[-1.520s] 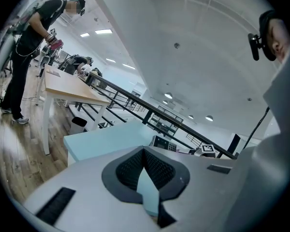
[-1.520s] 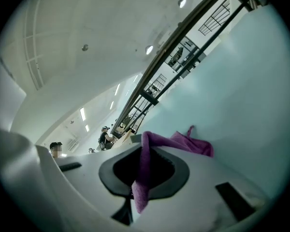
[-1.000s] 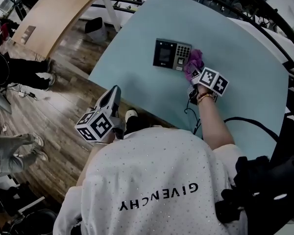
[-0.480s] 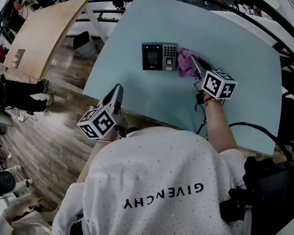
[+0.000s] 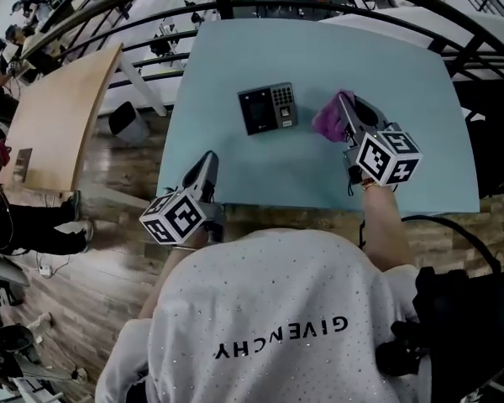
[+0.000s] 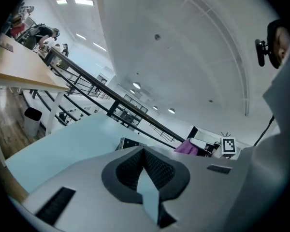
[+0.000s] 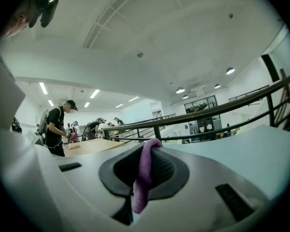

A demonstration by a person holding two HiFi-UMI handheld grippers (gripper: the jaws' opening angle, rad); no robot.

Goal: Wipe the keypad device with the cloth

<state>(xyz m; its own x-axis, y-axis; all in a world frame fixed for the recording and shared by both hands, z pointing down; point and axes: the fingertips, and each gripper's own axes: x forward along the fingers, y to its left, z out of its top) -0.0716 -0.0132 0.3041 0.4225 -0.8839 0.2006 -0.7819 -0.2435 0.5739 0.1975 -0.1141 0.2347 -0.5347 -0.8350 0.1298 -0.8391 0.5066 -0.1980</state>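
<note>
While right gripper pinches cloth | left gripper seemingly closed | head view: keypad device

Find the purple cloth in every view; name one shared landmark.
Head view: purple cloth right of the keypad device, in the right gripper.
Left gripper view: cloth small, right of centre, across the table.
Right gripper view: cloth at centre, pinched between the jaws.
Shared landmark: the pale blue table.

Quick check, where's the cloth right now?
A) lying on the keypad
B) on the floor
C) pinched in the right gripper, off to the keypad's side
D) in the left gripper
C: the cloth is clamped between the jaws of the right gripper, with bare table between it and the keypad.
</note>
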